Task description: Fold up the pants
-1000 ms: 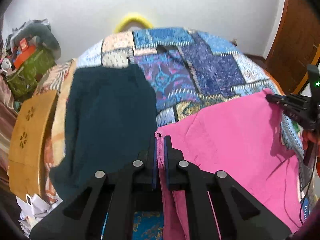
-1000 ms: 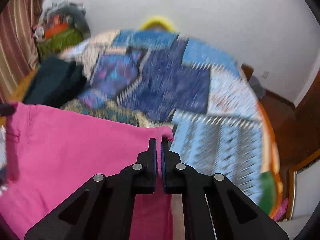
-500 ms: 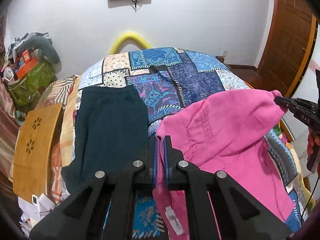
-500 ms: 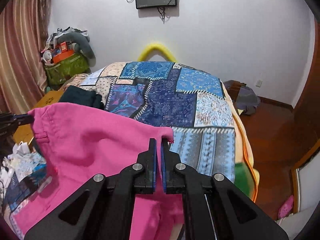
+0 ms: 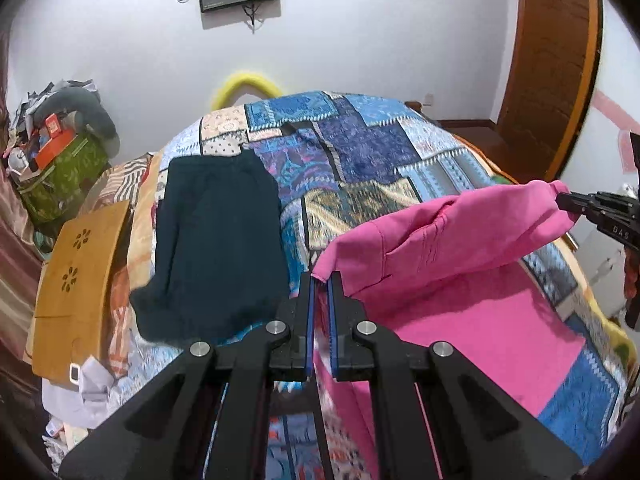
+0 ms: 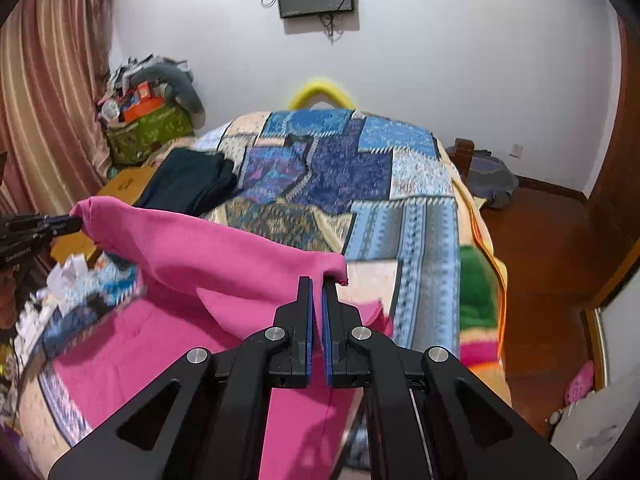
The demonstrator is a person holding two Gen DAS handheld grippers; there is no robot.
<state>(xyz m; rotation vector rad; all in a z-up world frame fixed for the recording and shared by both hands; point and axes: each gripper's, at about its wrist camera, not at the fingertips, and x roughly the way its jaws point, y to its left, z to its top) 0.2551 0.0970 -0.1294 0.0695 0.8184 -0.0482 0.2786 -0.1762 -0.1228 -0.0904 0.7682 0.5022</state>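
The pink pants (image 5: 448,240) hang stretched between my two grippers above the patchwork bed (image 5: 360,148), with their lower part trailing on the bed near me. My left gripper (image 5: 320,284) is shut on the left corner of the pants' top edge. My right gripper (image 6: 317,286) is shut on the right corner of the pink pants (image 6: 224,256). The right gripper also shows at the right edge of the left wrist view (image 5: 576,202), and the left gripper at the left edge of the right wrist view (image 6: 68,222).
A dark teal folded garment (image 5: 216,240) lies on the bed's left side. A wooden lap desk (image 5: 76,276) leans at the bed's left edge, with white papers (image 5: 84,396) below. A green bag with clutter (image 5: 60,172) stands beyond. A wooden door (image 5: 552,60) is at right.
Both grippers have lifted the pants' top edge up off the bed and pulled back; the cloth now hangs in the air between them with more of the bed showing beyond.
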